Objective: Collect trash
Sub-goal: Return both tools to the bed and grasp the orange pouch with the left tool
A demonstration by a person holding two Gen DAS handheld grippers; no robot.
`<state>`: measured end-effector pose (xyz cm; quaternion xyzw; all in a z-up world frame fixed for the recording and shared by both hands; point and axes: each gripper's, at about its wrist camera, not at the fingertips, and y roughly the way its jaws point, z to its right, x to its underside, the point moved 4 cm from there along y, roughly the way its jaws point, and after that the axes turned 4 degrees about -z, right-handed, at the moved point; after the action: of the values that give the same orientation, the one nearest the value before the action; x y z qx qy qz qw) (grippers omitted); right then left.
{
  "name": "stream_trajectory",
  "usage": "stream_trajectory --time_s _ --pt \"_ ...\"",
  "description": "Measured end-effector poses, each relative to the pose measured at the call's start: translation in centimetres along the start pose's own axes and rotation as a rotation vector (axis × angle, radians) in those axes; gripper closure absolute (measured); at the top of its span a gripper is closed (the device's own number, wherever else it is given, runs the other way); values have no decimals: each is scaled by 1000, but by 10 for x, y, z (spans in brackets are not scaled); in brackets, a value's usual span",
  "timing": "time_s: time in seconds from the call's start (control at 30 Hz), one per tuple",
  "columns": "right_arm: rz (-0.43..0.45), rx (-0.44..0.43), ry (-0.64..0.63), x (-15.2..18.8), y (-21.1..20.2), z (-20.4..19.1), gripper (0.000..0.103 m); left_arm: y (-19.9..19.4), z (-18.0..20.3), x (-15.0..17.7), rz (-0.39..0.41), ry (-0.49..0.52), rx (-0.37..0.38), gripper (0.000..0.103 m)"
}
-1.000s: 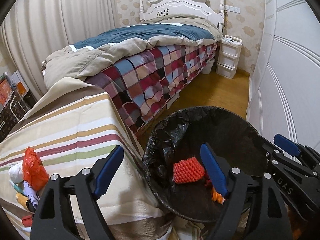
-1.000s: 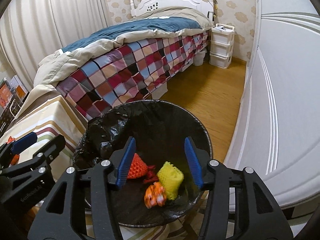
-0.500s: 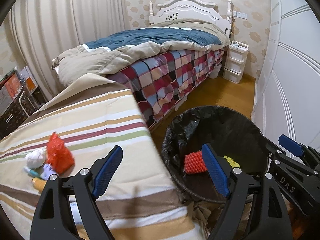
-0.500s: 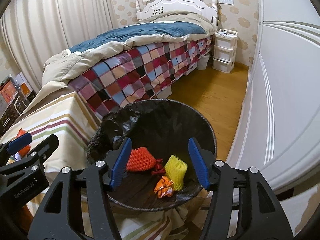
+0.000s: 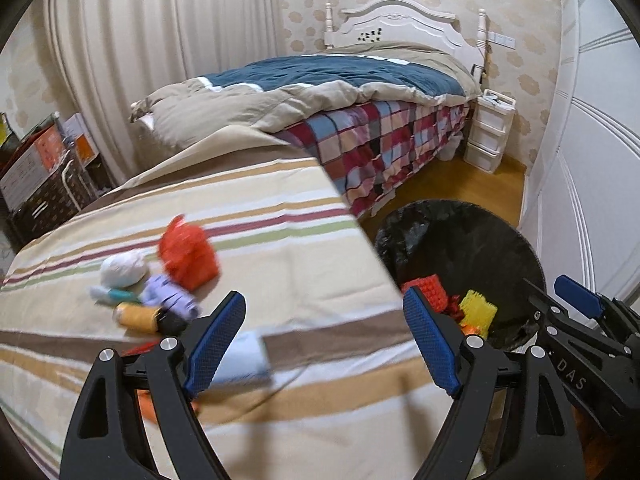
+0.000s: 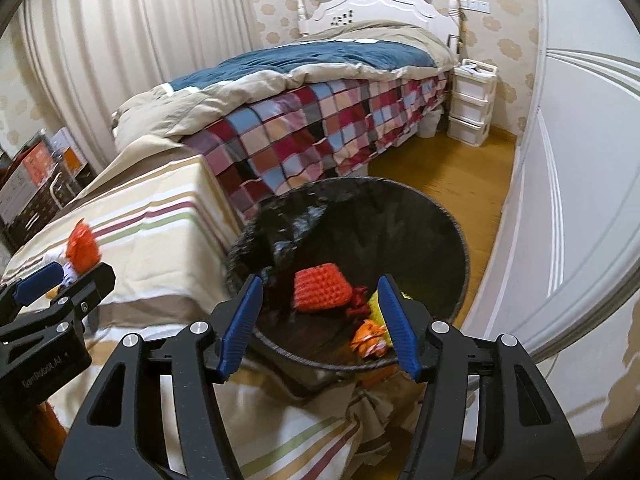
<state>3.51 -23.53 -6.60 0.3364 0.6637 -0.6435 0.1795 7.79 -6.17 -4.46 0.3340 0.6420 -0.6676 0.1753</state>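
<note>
Loose trash lies on the striped tablecloth [image 5: 280, 216]: a red-orange net bag [image 5: 188, 256], a white crumpled tissue [image 5: 122, 268], a purple wrapper [image 5: 168, 300], a yellow tube [image 5: 136, 316] and a pale blue packet [image 5: 244, 360]. My left gripper [image 5: 324, 320] hovers open over the table's right edge, just right of this pile, with nothing between its fingers. The black-lined bin [image 6: 400, 208] stands beside the table and holds a red foam net [image 6: 320, 294], a yellow one [image 5: 478, 312] and an orange wrapper [image 6: 370, 340]. My right gripper [image 6: 320, 304] is open and empty above the bin's near rim.
A bed with a plaid cover [image 5: 384, 140] lies behind the table and bin. White drawers [image 6: 472, 104] stand by the headboard. White wardrobe doors [image 6: 580, 200] close off the right side. Boxes and a rack [image 5: 40, 176] sit at far left. Wooden floor [image 6: 452, 176] runs past the bin.
Both views have swung left from the bin toward the table, and the pile of trash has come nearer the left gripper. The right jaws have widened a little.
</note>
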Motion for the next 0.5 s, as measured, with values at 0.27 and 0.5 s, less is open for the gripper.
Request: stream_trajectory --time_s 0.27,0.5 --pt "-19 -53 -42 16 -7 -32 44 -14 -43 32 -21 -59 -73 22" --pt "-30 -95 -73 28 -15 -55 44 -22 -76 60 -51 -101 -122 22"
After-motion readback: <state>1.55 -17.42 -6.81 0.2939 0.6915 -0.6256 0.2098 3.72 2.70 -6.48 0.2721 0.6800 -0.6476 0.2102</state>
